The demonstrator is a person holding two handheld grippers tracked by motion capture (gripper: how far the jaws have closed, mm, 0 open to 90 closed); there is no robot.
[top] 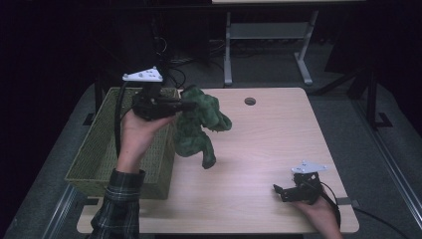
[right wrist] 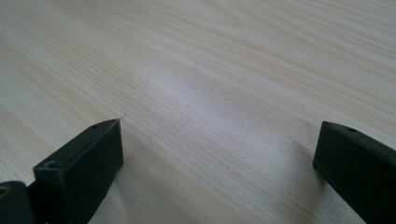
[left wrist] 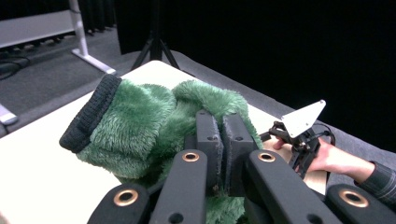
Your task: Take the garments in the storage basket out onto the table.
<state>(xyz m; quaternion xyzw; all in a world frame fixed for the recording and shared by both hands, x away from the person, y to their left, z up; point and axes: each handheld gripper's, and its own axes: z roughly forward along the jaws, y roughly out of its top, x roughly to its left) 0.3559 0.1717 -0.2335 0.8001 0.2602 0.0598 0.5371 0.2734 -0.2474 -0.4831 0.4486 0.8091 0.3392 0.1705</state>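
A fuzzy green garment [top: 199, 124] with a dark knitted cuff [left wrist: 88, 119] hangs above the left part of the light wooden table [top: 259, 149]. My left gripper [top: 186, 105] is shut on its upper edge and holds it in the air beside the basket; in the left gripper view its jaws pinch the green pile [left wrist: 223, 140]. My right gripper [top: 279, 191] rests low at the table's front right, jaws wide open with nothing between them. The right gripper view looks down on bare wood [right wrist: 210, 93] between the two black pads [right wrist: 84, 158].
A woven olive basket [top: 94, 159] stands at the table's left edge, right beside the hanging garment. A round cable hole [top: 250, 101] sits near the table's far edge. A metal desk frame [top: 268, 40] stands on the floor behind.
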